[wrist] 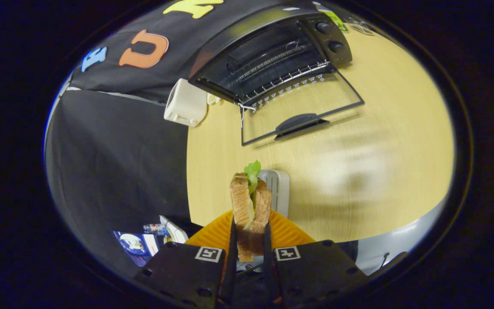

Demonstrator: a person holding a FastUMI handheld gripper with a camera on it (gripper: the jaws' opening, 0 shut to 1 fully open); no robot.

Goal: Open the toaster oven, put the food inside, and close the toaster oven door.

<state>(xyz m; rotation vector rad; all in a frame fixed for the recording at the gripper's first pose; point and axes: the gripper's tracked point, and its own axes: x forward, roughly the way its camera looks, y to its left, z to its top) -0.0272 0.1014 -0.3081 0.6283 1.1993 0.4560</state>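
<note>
The hand-held gripper (pixel 250 240) pinches the sandwich (pixel 250 210) by its bread sides; it looks soft, light and easily squashed.

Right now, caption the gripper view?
Tongs shut on brown toast sandwich, black toaster oven open beyond.

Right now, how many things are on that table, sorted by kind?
Toaster ovens: 1, door open
Pop-up toasters: 1
Orange plates: 1
White racks: 1
Sandwiches: 1, lifted off it, pinched in the gripper
Total: 5
</note>
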